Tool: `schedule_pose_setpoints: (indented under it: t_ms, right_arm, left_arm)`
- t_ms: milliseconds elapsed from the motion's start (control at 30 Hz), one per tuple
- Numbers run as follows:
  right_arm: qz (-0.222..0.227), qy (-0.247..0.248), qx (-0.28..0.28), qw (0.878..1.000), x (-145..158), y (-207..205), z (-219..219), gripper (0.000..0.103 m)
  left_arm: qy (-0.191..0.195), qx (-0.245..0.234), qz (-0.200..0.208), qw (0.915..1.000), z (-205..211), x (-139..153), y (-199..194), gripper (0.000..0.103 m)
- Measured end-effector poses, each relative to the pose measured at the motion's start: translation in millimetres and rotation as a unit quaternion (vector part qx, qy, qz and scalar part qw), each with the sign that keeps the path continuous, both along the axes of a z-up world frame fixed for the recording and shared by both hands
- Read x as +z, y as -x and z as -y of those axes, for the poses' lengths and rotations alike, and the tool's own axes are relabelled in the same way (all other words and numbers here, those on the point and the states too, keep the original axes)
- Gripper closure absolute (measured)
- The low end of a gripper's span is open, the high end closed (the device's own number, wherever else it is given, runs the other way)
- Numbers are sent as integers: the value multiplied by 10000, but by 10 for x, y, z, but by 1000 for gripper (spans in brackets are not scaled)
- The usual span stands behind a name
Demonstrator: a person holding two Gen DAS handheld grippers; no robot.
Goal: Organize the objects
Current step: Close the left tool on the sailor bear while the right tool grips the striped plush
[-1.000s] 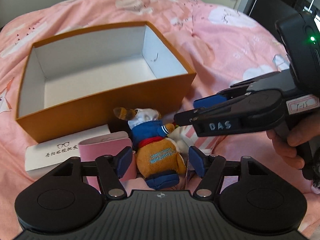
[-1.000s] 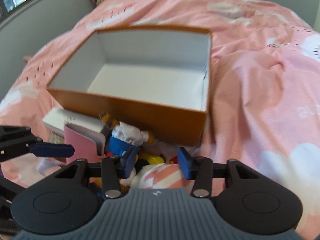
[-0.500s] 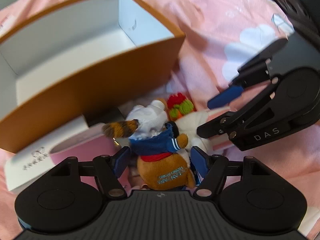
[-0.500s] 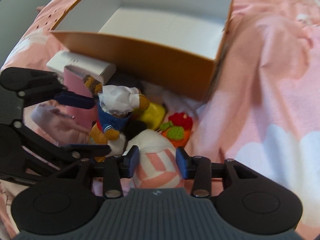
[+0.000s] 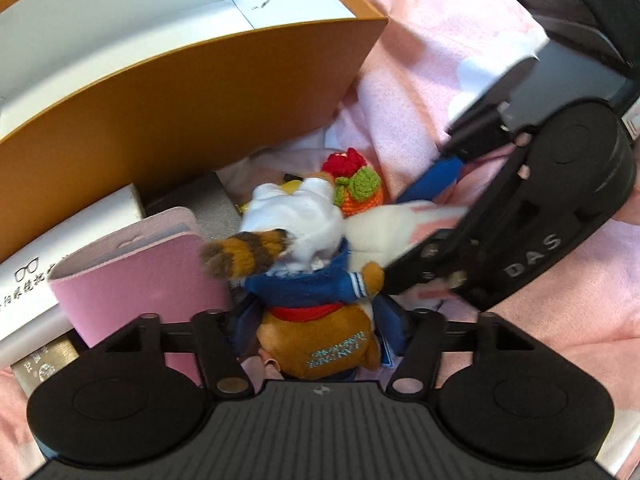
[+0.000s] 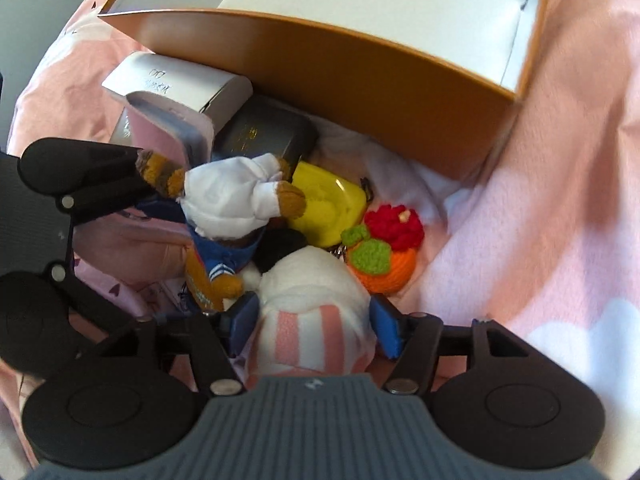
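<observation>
An open orange box (image 5: 192,92) with a white inside stands on the pink bedspread; it also shows in the right wrist view (image 6: 384,80). My left gripper (image 5: 318,330) has its fingers around a brown plush toy (image 5: 316,308) in a blue sailor top and white hat, touching its sides. My right gripper (image 6: 314,324) has its fingers around a white plush with pink stripes (image 6: 316,316). A crocheted orange-and-red fruit (image 6: 380,248) and a yellow case (image 6: 326,206) lie beside them.
A pink wallet (image 5: 140,272) and a white glasses box (image 5: 64,248) lie left of the toys, against the orange box. A dark tin (image 6: 264,132) sits behind the sailor plush. Pink bedspread (image 6: 560,200) spreads to the right.
Both grippers have moved down and forward over the toys. The left fingers have closed onto the sailor plush, and the right fingers now straddle the striped plush.
</observation>
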State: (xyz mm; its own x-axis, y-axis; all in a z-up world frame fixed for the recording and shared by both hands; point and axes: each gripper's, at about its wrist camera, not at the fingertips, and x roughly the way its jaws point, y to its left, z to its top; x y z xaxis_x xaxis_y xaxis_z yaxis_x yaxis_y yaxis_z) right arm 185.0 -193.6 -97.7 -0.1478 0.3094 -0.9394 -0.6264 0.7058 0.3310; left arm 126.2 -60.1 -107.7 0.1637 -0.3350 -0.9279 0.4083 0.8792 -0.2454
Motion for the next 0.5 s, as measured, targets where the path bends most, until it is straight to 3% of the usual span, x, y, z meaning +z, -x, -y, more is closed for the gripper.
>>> schedule_pose_setpoints:
  t_ms: [133, 500]
  right_arm:
    - [-8, -47, -203, 9998, 127, 99, 165, 44]
    - [760, -444, -1065, 9904, 741, 254, 482, 49]
  left_arm:
    - [127, 182, 42, 9997, -93, 32, 54, 40]
    - [538, 639, 605, 9947, -272, 445, 221, 43]
